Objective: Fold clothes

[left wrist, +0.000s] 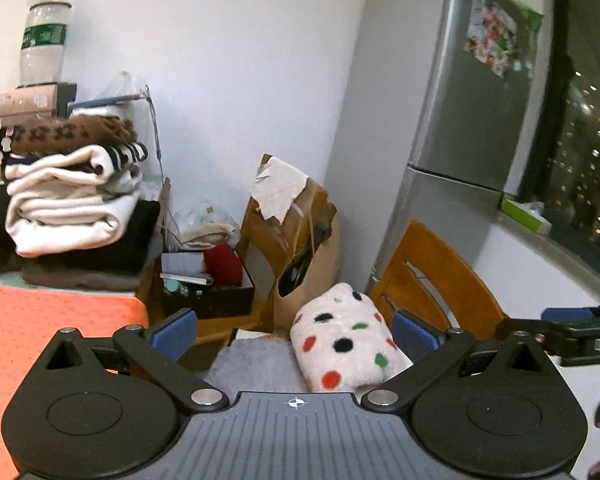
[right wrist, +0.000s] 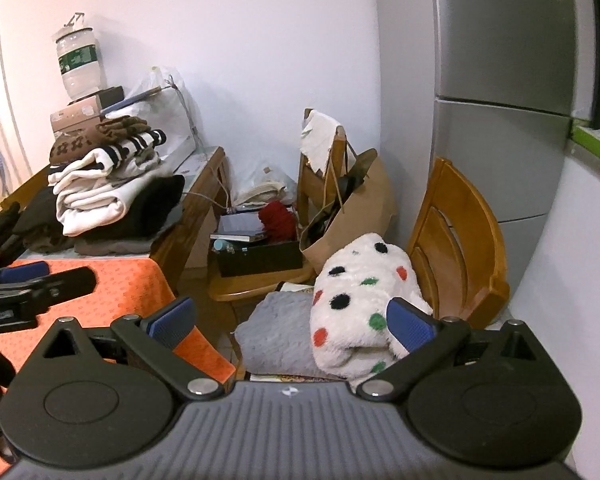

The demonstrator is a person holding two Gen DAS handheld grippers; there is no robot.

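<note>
A white fleece garment (left wrist: 346, 340) (right wrist: 360, 292) with black, red and green dots lies bundled on the grey cushion (left wrist: 256, 364) (right wrist: 276, 336) of a wooden chair (left wrist: 440, 276) (right wrist: 460, 232). My left gripper (left wrist: 294, 334) is open above the cushion, with nothing between its blue pads. My right gripper (right wrist: 291, 323) is open wide and empty too. Its right pad (right wrist: 410, 324) overlaps the garment in the picture, and whether it touches I cannot tell. Each gripper shows at the edge of the other's view. A stack of folded clothes (left wrist: 72, 200) (right wrist: 112, 184) sits on the table.
The table with an orange cloth (left wrist: 40, 320) (right wrist: 120, 280) is on the left. A grey fridge (left wrist: 460, 120) (right wrist: 500, 120) stands on the right. A paper bag (left wrist: 300, 260) (right wrist: 352, 208) and a black box of odds and ends (left wrist: 208, 284) (right wrist: 256, 248) rest on a second chair behind.
</note>
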